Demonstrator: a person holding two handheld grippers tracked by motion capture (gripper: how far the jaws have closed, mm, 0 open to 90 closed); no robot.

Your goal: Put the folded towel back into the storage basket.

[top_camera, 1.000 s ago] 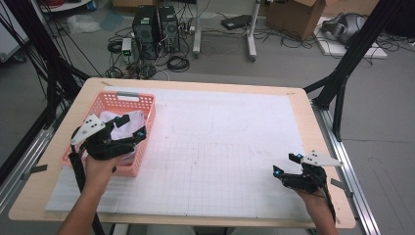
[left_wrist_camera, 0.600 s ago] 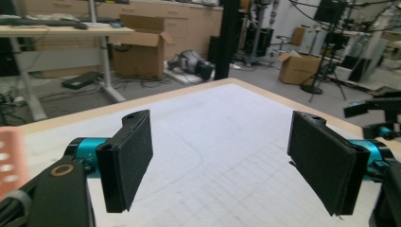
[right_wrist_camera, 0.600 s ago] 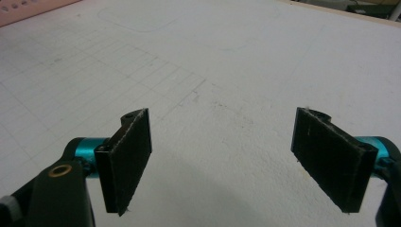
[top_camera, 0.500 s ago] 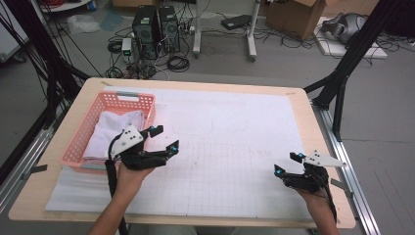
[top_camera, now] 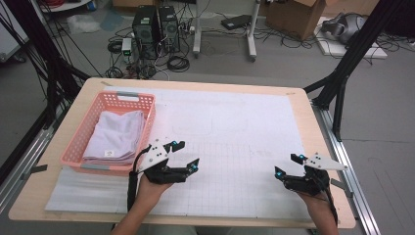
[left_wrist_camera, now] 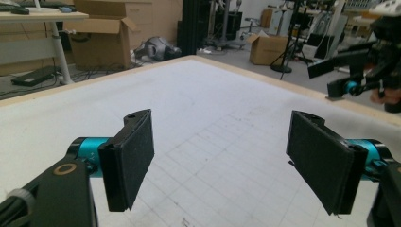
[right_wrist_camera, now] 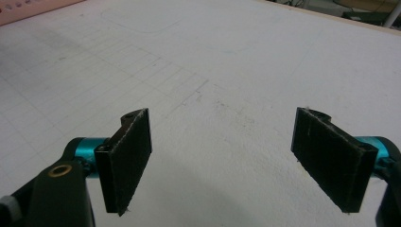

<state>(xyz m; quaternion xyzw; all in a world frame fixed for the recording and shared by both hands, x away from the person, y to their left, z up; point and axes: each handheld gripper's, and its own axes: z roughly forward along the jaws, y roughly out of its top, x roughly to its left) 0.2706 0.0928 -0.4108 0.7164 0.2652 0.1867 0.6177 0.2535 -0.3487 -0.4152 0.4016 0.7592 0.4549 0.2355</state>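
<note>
A pink basket stands at the table's left and holds a folded pale lavender cloth. My left gripper hovers low over the white gridded mat, just right of the basket's near corner. It is open, and in the left gripper view nothing lies between its black pads. My right gripper rests near the mat's front right corner. It is open too, with bare mat between its pads in the right gripper view. The right gripper also appears far off in the left gripper view.
The wooden table frames the mat on all sides. Black frame legs stand at both far corners. Beyond the far edge the floor holds computer towers, cables and cardboard boxes. The basket's rim shows at the right gripper view's top left.
My left gripper has come away from over the basket, moving right and down to the mat beside it. The cloth stays folded in the basket. The right gripper has kept still.
</note>
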